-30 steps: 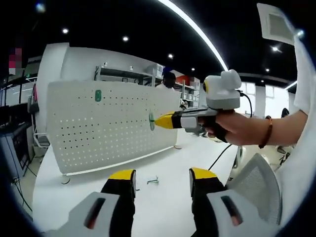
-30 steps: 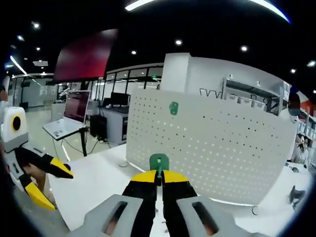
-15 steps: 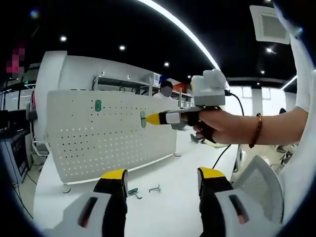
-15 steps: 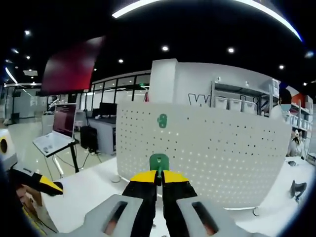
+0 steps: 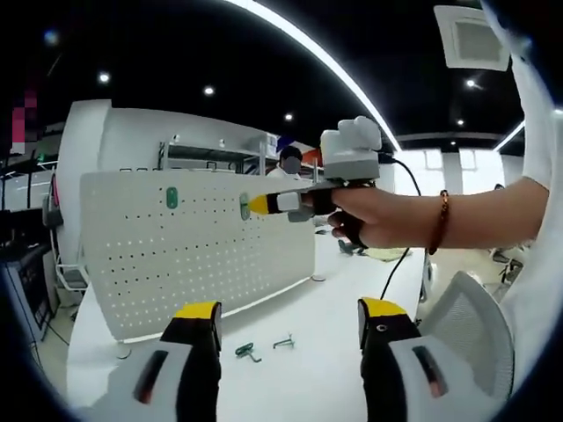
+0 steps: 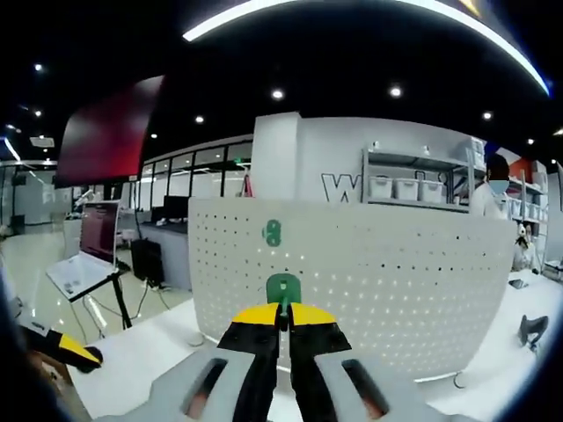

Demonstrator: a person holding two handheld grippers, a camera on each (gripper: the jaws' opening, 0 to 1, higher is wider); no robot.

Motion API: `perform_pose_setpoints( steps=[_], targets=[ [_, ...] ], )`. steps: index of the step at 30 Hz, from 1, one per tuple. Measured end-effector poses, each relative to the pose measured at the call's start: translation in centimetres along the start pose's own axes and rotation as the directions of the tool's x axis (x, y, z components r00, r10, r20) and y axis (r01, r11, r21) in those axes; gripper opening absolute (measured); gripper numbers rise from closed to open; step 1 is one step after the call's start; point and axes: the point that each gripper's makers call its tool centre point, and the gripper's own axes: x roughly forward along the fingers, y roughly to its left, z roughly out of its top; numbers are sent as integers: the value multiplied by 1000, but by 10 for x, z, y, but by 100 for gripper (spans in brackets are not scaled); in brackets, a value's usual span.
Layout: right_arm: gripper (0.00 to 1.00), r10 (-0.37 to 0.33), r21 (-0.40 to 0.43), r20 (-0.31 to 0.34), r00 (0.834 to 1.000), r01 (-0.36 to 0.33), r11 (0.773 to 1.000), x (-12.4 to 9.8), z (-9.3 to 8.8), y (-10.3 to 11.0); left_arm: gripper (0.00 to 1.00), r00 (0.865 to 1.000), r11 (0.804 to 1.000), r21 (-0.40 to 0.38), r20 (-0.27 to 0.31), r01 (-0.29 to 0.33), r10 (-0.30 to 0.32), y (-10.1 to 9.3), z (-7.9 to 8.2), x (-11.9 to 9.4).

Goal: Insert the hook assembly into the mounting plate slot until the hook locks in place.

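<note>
A white pegboard mounting plate (image 5: 193, 255) (image 6: 369, 290) stands upright on the white table, with one green hook (image 5: 171, 198) (image 6: 272, 233) mounted near its top. My right gripper (image 6: 282, 308) is shut on a second green hook assembly (image 6: 283, 288), held up in front of the plate's upper part. In the left gripper view that right gripper (image 5: 259, 205) comes in from the right in a person's hand, its green hook (image 5: 244, 207) close to the plate. My left gripper (image 5: 286, 312) stands open and low over the table, nothing between its fingers.
Two loose hooks (image 5: 247, 352) (image 5: 283, 342) lie on the white table (image 5: 334, 299) in front of the plate. A mesh chair back (image 5: 466, 325) is at the right. A laptop on a stand (image 6: 84, 268), desks and shelving fill the room behind; a person stands beyond the plate.
The right gripper has carried its green hook up and to the left along the plate's face, closer to the mounted hook. The left gripper stayed open and low.
</note>
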Motion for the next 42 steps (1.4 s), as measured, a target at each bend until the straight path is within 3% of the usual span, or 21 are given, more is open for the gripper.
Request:
perform_pose_setpoints(
  steps=[16, 42],
  targets=[
    [1, -28, 34, 52, 998, 26, 999, 36, 23, -2, 69, 999, 999, 17, 5, -48, 48, 19, 3, -24],
    [1, -110, 92, 74, 991, 104, 990, 84, 35, -14, 72, 998, 998, -14, 11, -55, 55, 35, -1, -24]
  ],
)
